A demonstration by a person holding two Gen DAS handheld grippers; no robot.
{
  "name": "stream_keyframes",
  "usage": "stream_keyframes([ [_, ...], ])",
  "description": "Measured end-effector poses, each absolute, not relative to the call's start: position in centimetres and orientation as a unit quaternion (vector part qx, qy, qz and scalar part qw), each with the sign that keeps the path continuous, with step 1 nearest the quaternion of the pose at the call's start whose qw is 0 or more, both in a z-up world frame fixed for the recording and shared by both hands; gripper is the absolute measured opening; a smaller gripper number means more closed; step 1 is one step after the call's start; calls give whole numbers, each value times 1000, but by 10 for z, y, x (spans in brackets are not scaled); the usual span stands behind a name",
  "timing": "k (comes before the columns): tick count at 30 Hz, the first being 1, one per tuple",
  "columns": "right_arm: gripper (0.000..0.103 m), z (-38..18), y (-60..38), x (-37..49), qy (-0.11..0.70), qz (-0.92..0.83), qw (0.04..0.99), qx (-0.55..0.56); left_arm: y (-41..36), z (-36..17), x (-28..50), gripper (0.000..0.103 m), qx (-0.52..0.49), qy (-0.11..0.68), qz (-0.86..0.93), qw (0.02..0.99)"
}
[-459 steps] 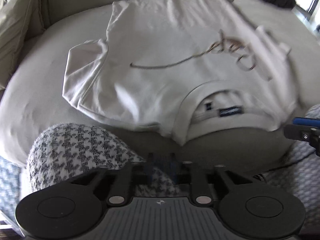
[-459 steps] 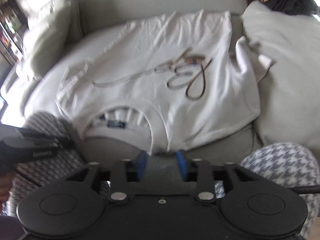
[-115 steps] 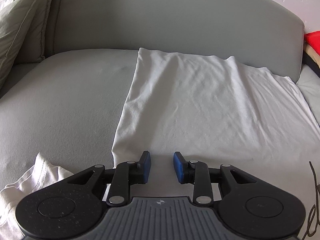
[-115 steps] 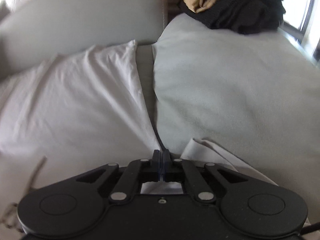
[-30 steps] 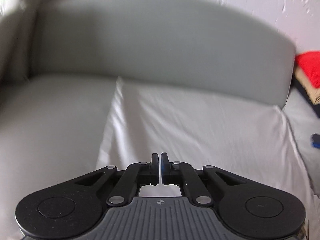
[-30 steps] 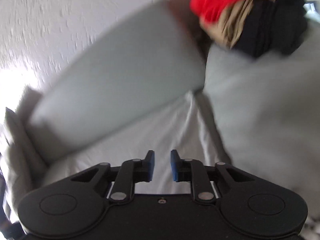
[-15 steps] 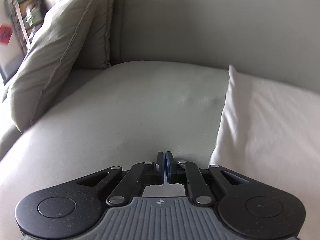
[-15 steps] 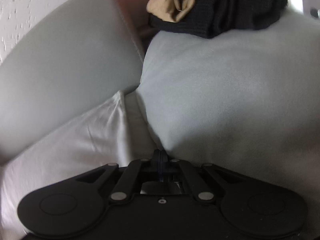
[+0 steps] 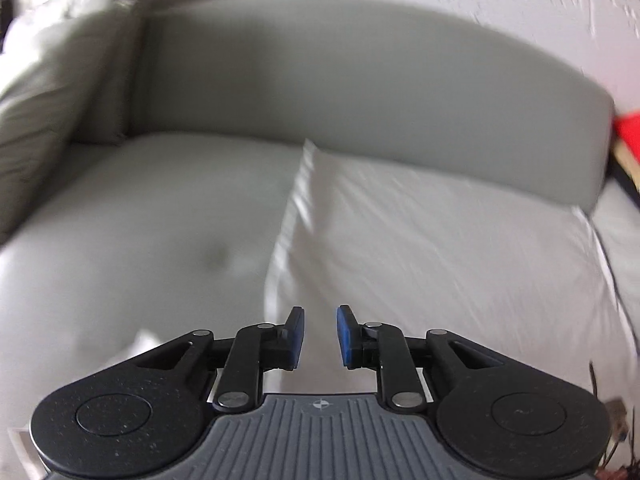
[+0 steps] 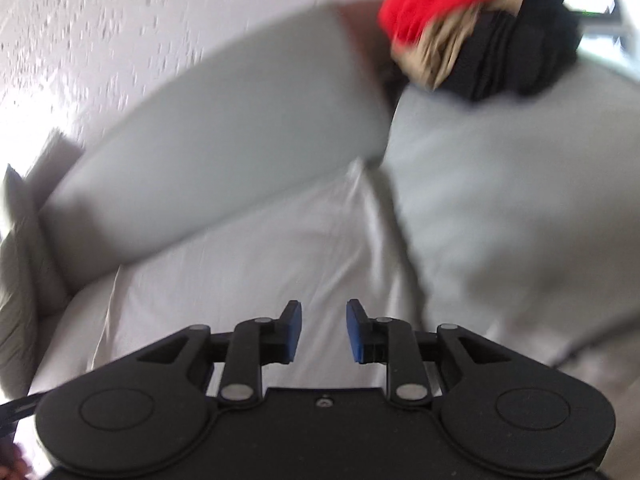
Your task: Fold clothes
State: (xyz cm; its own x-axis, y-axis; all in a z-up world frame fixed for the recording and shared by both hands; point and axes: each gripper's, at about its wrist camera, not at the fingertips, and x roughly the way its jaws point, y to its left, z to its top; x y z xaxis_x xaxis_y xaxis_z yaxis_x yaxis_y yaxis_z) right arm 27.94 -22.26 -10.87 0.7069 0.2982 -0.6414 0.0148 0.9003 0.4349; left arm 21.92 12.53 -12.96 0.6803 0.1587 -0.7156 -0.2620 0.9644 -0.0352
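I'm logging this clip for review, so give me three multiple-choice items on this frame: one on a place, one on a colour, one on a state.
1. Where does the white shirt lie?
A. on the sofa seat, its far edge against the backrest
B. draped over the left pillow
C. on top of the clothes pile

2. What colour is the topmost garment of the clothes pile?
A. green
B. red
C. white

3. How do the left tool and right tool stand?
A. both shut on fabric
B. one open, one shut
C. both open, holding nothing

Answers:
1. A, the shirt is spread flat on the seat cushion up to the sofa backrest.
2. B, red fabric tops the tan and black garments.
3. C, a clear gap shows between each pair of blue pads.
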Motion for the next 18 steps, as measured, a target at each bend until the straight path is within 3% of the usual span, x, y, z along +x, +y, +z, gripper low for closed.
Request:
stream_keyframes([
  [2,24,-123,-213,280,403,110,881,222,118,-149,229,20,-49,408,130,902],
  [5,0,-137,-211,279,426,69,883,183,115,-158,227,18,-34,426,171,888],
  [7,0,-137,-218,273,422,-12,895,143,115,-156,222,12,-24,431,192,881],
  [11,0,-140,-233,267,433,-65,892,115,112,-150,217,12,25,446,223,866],
  [13,0,-124,-230,263,439,-67,889,113,116,-144,215,12,50,452,224,862],
  [18,4,-62,-237,215,404,-34,901,152,121,-92,158,13,1,413,195,889],
])
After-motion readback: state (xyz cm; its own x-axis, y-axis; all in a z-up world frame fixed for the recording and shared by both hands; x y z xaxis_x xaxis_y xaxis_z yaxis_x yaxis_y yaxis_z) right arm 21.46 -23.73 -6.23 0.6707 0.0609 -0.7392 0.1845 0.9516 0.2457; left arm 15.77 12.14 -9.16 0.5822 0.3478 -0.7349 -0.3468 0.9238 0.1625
